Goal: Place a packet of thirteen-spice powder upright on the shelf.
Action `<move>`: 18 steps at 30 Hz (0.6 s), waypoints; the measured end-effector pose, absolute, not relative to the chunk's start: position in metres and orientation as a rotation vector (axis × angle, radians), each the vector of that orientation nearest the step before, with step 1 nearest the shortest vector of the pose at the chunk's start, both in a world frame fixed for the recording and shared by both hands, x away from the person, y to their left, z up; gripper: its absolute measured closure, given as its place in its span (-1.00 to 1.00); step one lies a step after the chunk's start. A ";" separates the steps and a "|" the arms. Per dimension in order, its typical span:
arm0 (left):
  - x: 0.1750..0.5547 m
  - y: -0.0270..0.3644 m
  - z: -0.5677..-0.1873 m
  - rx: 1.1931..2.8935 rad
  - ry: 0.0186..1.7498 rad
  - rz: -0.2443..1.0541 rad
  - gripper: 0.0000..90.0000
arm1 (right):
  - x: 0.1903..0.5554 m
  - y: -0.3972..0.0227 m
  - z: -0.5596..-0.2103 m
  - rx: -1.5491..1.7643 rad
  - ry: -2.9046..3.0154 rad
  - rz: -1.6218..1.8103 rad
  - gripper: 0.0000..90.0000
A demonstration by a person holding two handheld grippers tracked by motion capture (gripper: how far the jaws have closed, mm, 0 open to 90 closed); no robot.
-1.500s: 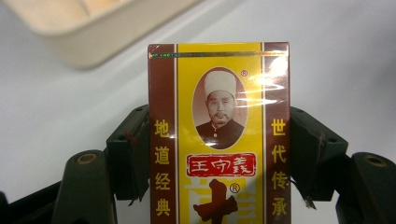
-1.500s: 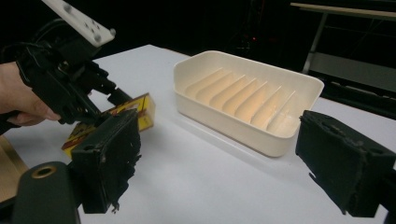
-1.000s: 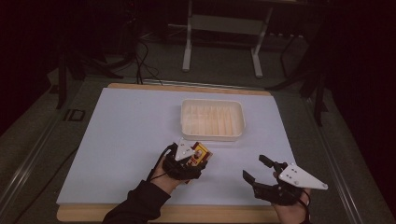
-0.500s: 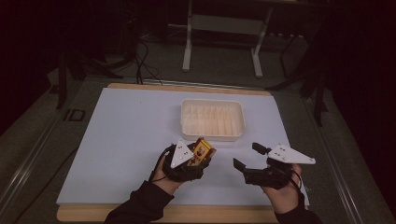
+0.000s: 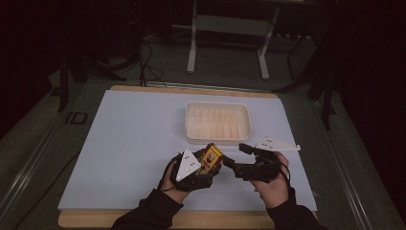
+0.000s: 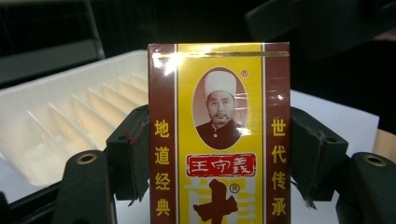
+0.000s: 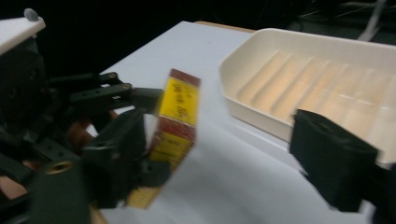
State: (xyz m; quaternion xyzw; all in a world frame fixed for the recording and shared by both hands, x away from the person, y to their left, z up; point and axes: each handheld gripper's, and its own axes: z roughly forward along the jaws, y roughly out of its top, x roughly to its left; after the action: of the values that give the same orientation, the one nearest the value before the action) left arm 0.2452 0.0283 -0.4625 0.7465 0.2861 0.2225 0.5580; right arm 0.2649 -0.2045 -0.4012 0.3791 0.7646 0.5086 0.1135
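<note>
A small yellow and dark-red box (image 5: 212, 154) with Chinese print and a portrait stands upright off the white mat, with my left gripper (image 5: 203, 166) shut on it. In the left gripper view the box (image 6: 219, 93) is clamped between the two black pads (image 6: 130, 154), its face towards the camera. My right gripper (image 5: 234, 155) is open just right of the box, its jaws pointing left at it. In the right gripper view the box (image 7: 180, 112) sits close to the left one of my own spread pads (image 7: 119, 144), and the left gripper's fingers (image 7: 102, 91) hold it from the left.
A cream ribbed plastic tray (image 5: 218, 106) lies empty just behind both grippers, also seen as the tray (image 6: 51, 88) and the tray (image 7: 327, 42). The white mat (image 5: 129, 139) covers a wooden board. A metal stand (image 5: 227, 28) and cables are on the dark floor beyond.
My right gripper has moved left and forward, from the mat's near right up to the box. The left gripper has shifted a little right with the box.
</note>
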 end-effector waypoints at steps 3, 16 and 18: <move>0.242 0.027 -0.461 1.719 0.663 0.562 -0.28 | 0.265 -0.194 -0.400 1.099 2.266 1.534 -0.19; 0.240 0.028 -0.461 1.672 0.653 0.557 -0.28 | 0.271 -0.180 -0.399 1.127 2.333 1.566 0.18; 0.239 0.029 -0.461 1.670 0.652 0.559 -0.28 | 0.272 -0.180 -0.399 1.137 2.342 1.565 0.20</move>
State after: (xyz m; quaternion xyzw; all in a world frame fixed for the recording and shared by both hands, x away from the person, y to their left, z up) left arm 0.2394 0.0286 -0.4608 0.7176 0.2802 0.2401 0.5906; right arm 0.2722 -0.1796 -0.3986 0.3738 0.7698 0.5147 0.0520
